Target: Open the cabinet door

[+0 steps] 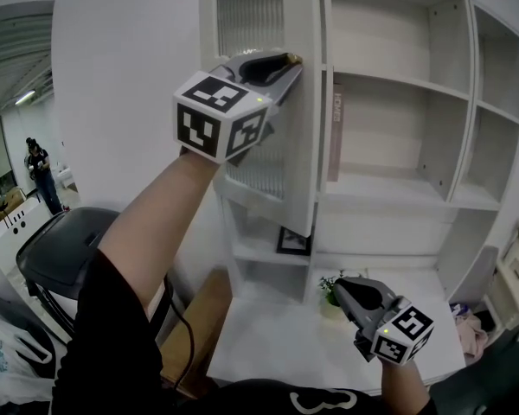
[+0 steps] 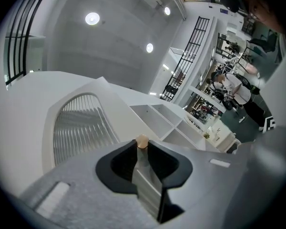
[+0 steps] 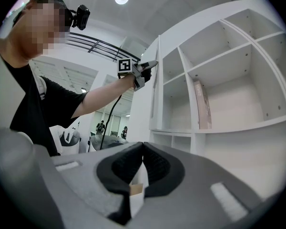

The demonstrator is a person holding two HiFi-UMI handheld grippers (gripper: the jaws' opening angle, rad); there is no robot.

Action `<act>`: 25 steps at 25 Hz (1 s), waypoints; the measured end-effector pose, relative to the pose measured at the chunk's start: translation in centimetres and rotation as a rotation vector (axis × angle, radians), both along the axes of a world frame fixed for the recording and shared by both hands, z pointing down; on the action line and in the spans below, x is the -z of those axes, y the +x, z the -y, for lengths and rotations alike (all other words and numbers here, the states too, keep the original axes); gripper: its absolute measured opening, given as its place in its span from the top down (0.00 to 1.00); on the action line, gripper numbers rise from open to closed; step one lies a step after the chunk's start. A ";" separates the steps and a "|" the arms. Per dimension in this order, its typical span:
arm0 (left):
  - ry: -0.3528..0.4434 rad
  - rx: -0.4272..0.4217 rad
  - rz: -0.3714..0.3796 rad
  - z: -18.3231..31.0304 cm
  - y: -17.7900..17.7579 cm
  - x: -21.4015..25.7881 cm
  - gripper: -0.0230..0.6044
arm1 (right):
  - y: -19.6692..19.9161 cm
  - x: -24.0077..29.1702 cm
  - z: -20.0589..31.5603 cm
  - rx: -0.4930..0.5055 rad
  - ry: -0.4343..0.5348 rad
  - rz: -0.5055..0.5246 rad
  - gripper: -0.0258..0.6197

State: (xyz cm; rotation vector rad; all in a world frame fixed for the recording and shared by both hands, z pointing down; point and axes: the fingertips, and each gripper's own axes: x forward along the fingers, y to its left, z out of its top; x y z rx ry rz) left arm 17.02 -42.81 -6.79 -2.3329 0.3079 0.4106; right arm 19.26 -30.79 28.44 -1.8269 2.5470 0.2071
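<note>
Black short-sleeved shirt (image 1: 104, 344) on you; black camera (image 3: 79, 16) strapped to your head. Left gripper (image 1: 287, 59) and right gripper (image 1: 336, 289): grey shells, black pads. Each carries a white cube (image 1: 218, 115) with black square markers and a green light (image 1: 259, 102). Black cable (image 3: 115, 104) hangs at your left arm.

Two claws, left claw (image 1: 287, 60) and right claw (image 1: 338, 287), one cabinet door (image 1: 301, 145), one book (image 1: 336, 132), one framed picture (image 1: 292, 242), one potted plant (image 1: 329, 308).

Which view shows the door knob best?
The left gripper view: the knob sits close and centred, pinched at the jaw tips of the left tool. The head view shows only its brass end poking past the tool at the edge of the cabinet door. In the right gripper view it is too small to make out.
</note>
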 end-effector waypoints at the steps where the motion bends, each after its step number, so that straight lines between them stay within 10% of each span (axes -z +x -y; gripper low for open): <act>1: -0.001 -0.012 0.001 -0.1 -0.5 0.0 0.85 | -0.6 0.0 0.0 -0.004 0.001 -0.002 0.96; 25: -0.001 -0.133 -0.021 -0.8 -13.8 0.0 0.82 | -12.9 1.0 -0.3 -0.029 0.021 -0.079 0.96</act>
